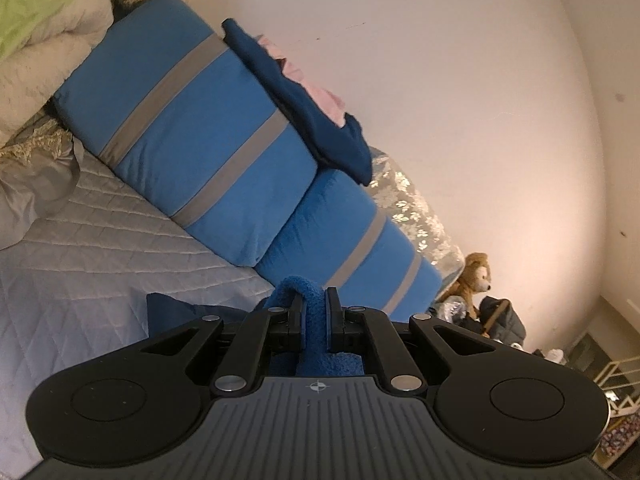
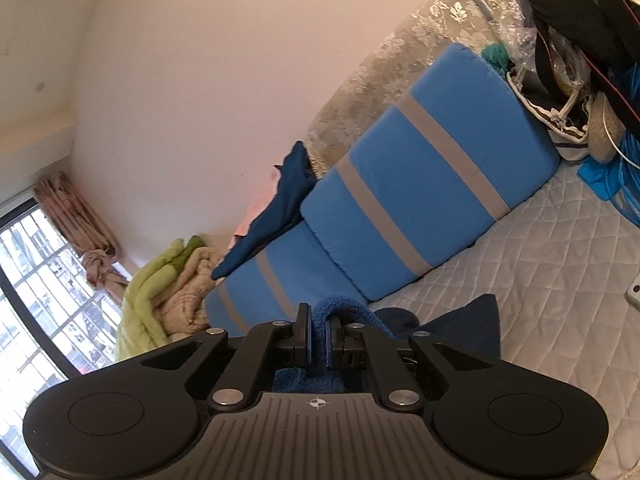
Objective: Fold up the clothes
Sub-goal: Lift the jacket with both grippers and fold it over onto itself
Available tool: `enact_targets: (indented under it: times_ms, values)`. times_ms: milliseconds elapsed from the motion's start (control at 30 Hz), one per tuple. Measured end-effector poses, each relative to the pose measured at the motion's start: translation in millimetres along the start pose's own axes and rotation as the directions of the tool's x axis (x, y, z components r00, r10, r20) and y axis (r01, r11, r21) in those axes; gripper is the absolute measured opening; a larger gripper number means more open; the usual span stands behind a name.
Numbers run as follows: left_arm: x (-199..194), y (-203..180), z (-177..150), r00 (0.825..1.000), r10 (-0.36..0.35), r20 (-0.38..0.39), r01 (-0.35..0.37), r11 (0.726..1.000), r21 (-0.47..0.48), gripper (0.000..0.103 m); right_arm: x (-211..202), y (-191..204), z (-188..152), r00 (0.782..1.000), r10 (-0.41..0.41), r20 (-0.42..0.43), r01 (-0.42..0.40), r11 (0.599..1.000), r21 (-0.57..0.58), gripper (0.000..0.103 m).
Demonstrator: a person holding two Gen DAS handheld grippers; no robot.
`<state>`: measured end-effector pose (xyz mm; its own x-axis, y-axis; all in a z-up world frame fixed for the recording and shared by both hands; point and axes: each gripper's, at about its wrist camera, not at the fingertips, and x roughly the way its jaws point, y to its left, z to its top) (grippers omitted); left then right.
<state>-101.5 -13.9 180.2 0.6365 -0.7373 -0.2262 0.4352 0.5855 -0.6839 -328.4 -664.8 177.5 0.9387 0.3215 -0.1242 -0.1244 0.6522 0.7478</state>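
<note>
A fuzzy blue garment (image 1: 314,320) is pinched between the fingers of my left gripper (image 1: 315,300), which is shut on it and holds it above the quilted bed. My right gripper (image 2: 318,320) is shut on another part of the same blue garment (image 2: 320,344). Darker blue fabric (image 2: 464,328) hangs or lies just past the right gripper, and a dark blue corner (image 1: 176,312) shows left of the left gripper. Most of the garment is hidden under the grippers.
Two blue pillows with grey stripes (image 1: 192,128) (image 2: 432,184) lie against the wall on the white quilted bed (image 1: 100,272). A dark blue cloth (image 1: 312,112) drapes over them. Blankets (image 2: 168,292) are piled at one end, a stuffed toy (image 1: 476,276) and clutter (image 2: 580,60) at the other.
</note>
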Motion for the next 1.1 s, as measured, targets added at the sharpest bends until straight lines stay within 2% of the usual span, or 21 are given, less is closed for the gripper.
enact_targets:
  times_ms: [433, 833, 1000, 1100]
  values:
    - [84, 42, 16, 0.991, 0.097, -0.094, -0.105, 0.992, -0.076, 0.009, 78, -43, 11, 0.992, -0.124, -0.037, 0.124, 0.992, -0.005, 0.008]
    - [158, 81, 15, 0.951, 0.232, -0.202, -0.243, 0.969, -0.032, 0.009, 153, -108, 6, 0.964, -0.247, -0.103, 0.254, 0.965, 0.06, 0.008]
    - [179, 104, 14, 0.939, 0.256, -0.23, -0.279, 0.957, -0.073, 0.009, 184, -128, 7, 0.946, -0.293, -0.137, 0.302, 0.952, 0.055, 0.008]
    - [189, 119, 14, 0.931, 0.265, -0.249, -0.306, 0.941, -0.144, 0.01, 201, -136, 8, 0.941, -0.305, -0.149, 0.315, 0.948, 0.046, 0.008]
